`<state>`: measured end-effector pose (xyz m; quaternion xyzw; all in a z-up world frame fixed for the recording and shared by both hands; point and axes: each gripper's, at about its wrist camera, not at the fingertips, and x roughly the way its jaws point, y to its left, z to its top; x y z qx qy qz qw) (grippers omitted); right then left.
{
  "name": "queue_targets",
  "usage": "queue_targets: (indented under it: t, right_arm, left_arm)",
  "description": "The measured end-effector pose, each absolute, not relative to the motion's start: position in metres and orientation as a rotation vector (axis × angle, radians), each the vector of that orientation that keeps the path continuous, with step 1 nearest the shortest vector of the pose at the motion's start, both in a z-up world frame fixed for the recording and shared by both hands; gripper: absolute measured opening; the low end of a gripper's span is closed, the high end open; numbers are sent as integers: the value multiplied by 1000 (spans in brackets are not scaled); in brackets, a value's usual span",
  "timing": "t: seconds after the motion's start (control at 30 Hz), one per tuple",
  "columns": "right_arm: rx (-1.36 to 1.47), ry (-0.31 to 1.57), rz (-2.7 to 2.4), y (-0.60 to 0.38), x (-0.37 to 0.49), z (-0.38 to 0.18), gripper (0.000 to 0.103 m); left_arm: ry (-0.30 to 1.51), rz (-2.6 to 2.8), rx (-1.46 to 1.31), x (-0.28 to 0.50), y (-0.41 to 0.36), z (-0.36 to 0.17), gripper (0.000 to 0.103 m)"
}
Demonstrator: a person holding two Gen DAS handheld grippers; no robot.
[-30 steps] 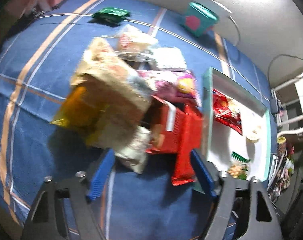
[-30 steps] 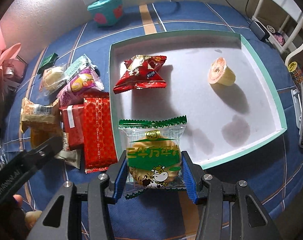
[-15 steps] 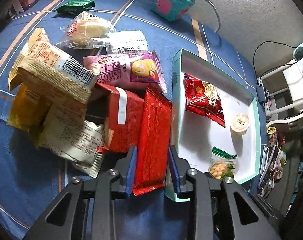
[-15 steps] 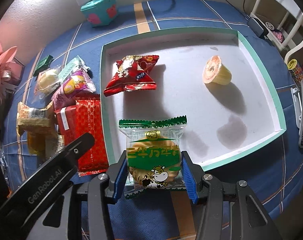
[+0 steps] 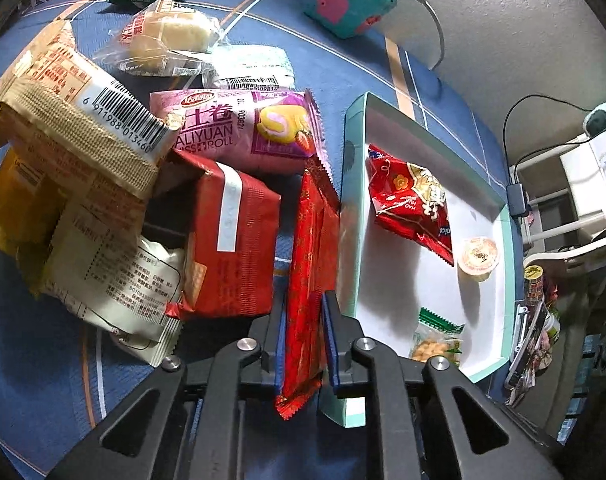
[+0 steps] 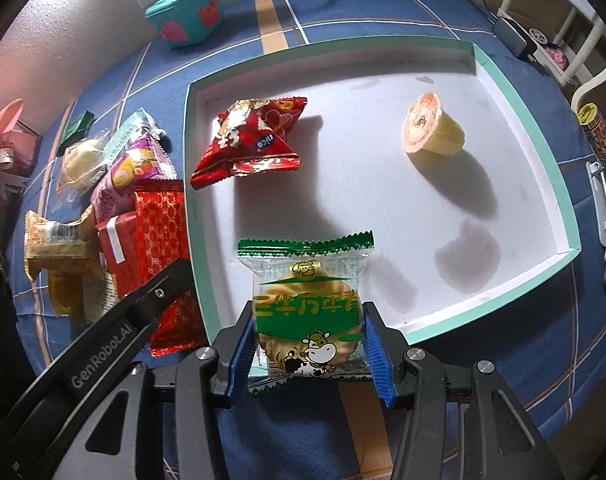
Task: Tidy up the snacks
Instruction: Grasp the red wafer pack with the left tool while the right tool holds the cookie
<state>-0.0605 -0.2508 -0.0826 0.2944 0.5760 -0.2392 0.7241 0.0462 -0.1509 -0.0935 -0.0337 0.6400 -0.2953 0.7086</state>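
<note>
Two blue pads of the left gripper (image 5: 303, 344) now pinch the long red foil wafer packet (image 5: 309, 264) by its near end. A second ago those fingers stood wide apart above the pile; half a second ago they straddled the packet without touching it. So the grasp is made, and the packet, lying just beside the tray's outer wall, looks ready to be lifted over the rim.

The right gripper (image 6: 309, 350) has not changed: its pads squeeze the green cow-print biscuit packet (image 6: 307, 304) at both sides, over the near rim of the mint-edged tray (image 6: 559, 184).

Inside the tray lie two snacks: one red candy bag (image 6: 249, 142) and one jelly cup (image 6: 431, 130) on its side; the held biscuit would make three.

Outside, on the blue striped cloth (image 5: 55, 392), I count about eight more packets: the pinched wafer, one red block packet (image 5: 231, 240), one pink Swiss roll (image 5: 243, 130), one barcoded beige packet (image 5: 75, 120), one yellow, one white, one clear-wrapped bun (image 5: 167, 36), one small green. Some overlap, so the count is uncertain.
</note>
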Motion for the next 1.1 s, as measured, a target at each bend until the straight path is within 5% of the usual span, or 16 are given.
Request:
queue_targets:
  t: [0.57,1.1]
  right_arm:
    - [672,1228,-515,-261,-68,-65,53]
    - [805,1148,-665,-328,-125,-68,53]
  left_arm:
    - [1299,-714,-198,58,-121,-35,11]
    - [1360,-913,-119,17,-179,-36,11]
